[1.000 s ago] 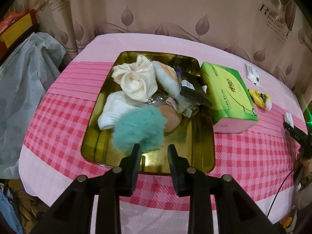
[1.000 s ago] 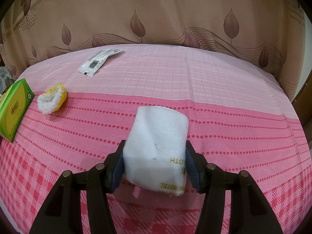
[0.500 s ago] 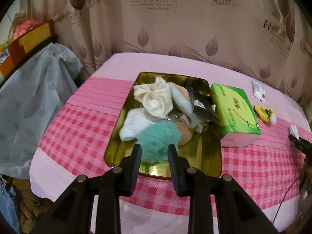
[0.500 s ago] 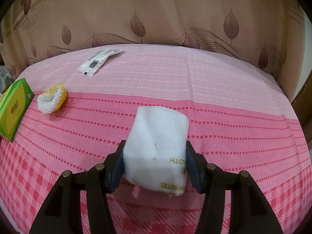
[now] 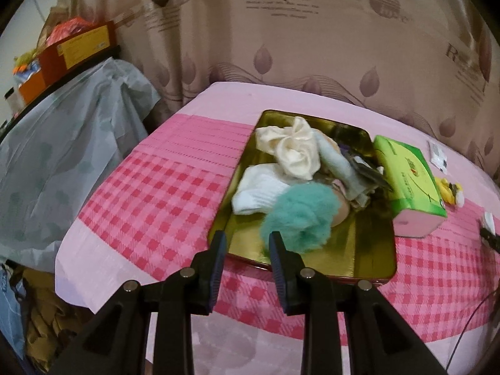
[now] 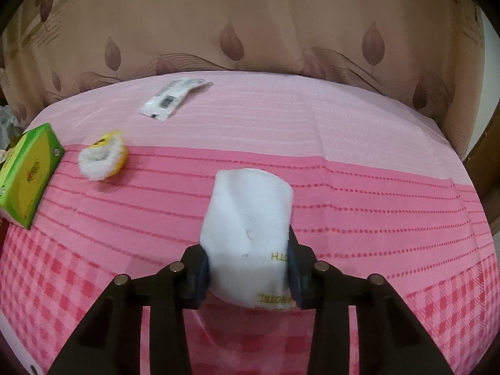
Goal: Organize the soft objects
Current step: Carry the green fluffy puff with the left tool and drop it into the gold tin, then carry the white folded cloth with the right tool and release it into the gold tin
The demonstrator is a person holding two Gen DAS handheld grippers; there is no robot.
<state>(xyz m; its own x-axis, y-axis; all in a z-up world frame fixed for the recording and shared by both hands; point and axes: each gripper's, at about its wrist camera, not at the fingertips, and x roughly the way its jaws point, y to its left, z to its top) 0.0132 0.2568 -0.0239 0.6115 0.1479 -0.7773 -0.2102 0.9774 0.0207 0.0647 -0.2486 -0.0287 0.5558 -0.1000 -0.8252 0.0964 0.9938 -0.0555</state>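
white cloth roll [image 6: 247, 234]: carried yellow print, "hotel" along its lower edge and the letters "th" above, the rest cut off.
curtain [image 5: 281, 31]: showed a large "r" heading lines of script too blurred to read.
white packet [image 6: 175, 98]: bore a barcode, digits unreadable.

The left tool [image 5: 244, 243] hangs with its jaws apart and nothing between them, over the near rim of a gold tray [image 5: 353, 259] on the pink checked worktop [image 5: 150, 200]. In the tray lie a teal puff [image 5: 300, 215], a white sock [image 5: 259, 187], a cream cloth [image 5: 293, 150] and darker items too blurred to name. A green tissue pack [image 5: 406, 175] sits just beside the tray at three o'clock.
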